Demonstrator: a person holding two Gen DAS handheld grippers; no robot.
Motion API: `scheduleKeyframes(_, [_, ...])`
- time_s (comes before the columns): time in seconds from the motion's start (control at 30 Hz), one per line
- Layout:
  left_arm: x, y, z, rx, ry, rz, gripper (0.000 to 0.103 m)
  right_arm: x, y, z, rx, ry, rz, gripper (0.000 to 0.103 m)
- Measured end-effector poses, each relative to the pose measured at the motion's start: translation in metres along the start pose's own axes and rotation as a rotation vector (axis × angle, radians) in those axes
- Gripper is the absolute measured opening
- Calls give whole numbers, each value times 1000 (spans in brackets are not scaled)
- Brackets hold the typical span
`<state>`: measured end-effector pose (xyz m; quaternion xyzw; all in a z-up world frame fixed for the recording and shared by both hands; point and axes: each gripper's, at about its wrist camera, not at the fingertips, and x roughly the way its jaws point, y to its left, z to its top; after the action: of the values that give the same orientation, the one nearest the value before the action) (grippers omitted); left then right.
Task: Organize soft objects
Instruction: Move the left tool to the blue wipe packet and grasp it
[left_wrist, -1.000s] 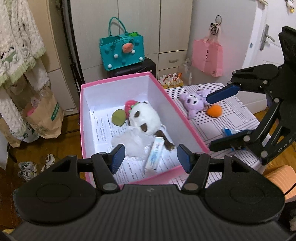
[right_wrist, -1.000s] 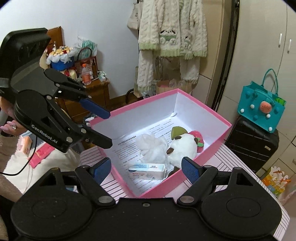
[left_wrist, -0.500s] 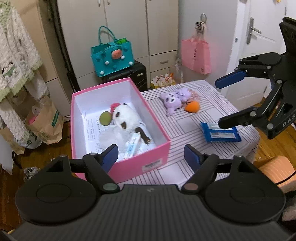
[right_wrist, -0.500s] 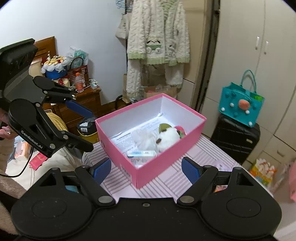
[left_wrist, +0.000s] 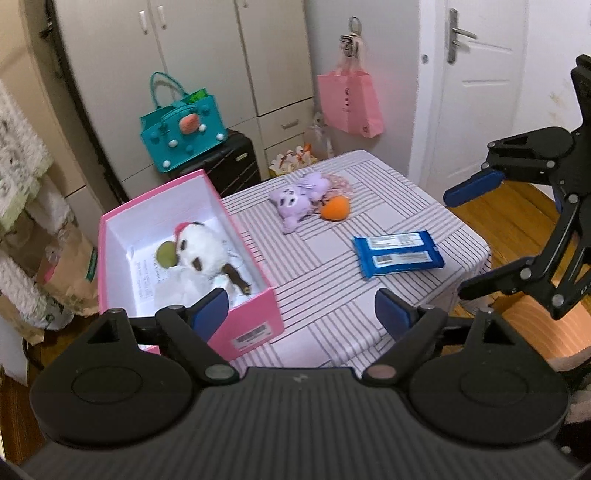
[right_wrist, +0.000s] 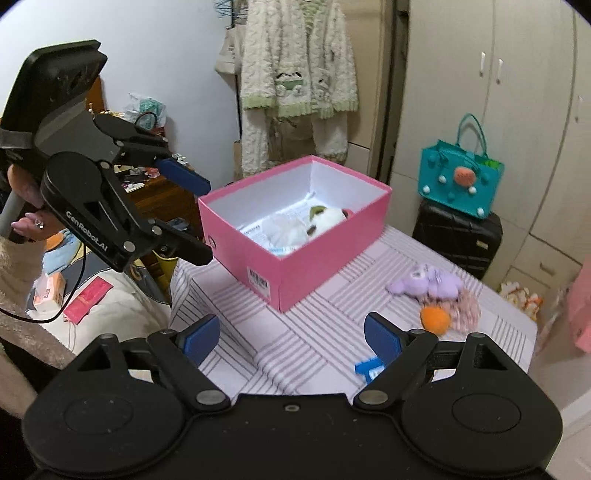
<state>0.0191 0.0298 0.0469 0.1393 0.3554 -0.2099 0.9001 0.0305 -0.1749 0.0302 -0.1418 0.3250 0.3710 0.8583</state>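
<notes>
Both grippers pulled back and raised from over the box within the last second; whole table now in frame.

Left gripper (left_wrist: 301, 308): fingers spread wide, nothing held, hovering off the near table edge. Right gripper (right_wrist: 291, 336): fingers spread wide, nothing held, near edge, right of the left gripper.

Wipes pack (left_wrist: 397, 253): flat on the table (left_wrist: 332, 314), near right, still outside the box.

Box (left_wrist: 255, 325): left side of table. Contains panda plush (left_wrist: 199, 251), white tissue wad and a small carton, the latter now mostly hidden by the near wall.

Purple plush (left_wrist: 291, 201) and orange ball (left_wrist: 334, 208): touching, far centre, on the cloth, well apart from the box.

Judgement: retreat indicates last deposit complete; three items remain. Wipes pack nearest the right gripper; likely next pick.
</notes>
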Motion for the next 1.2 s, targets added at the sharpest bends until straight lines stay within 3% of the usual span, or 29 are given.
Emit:
scheduleKeyframes(0.2, [17,-30,-3,100,4,-16,87,-7,-2,-30,68,-37,-80,88])
scheduleKeyframes(0.5, [57,-49,2,103,13,-125,87,1,-20,-69,128,-50,-190,88])
scheduleKeyframes(0.67, [83,-53,0,131,-53,-87,87,19,-36,-94,158,-82,-267,88])
scheduleKeyframes(0.87, [119,-51,-1,77,-51,-162,87,40,-67,-126,302,-152,-300,88])
scheduleKeyframes(1.0, [140,-47,0,17,-40,-242,87,51,-83,-142,362,-177,-388,87])
scheduleKeyframes(1.2, [170,-46,7,-74,-44,-301,82,62,-103,-158,493,-156,-286,87])
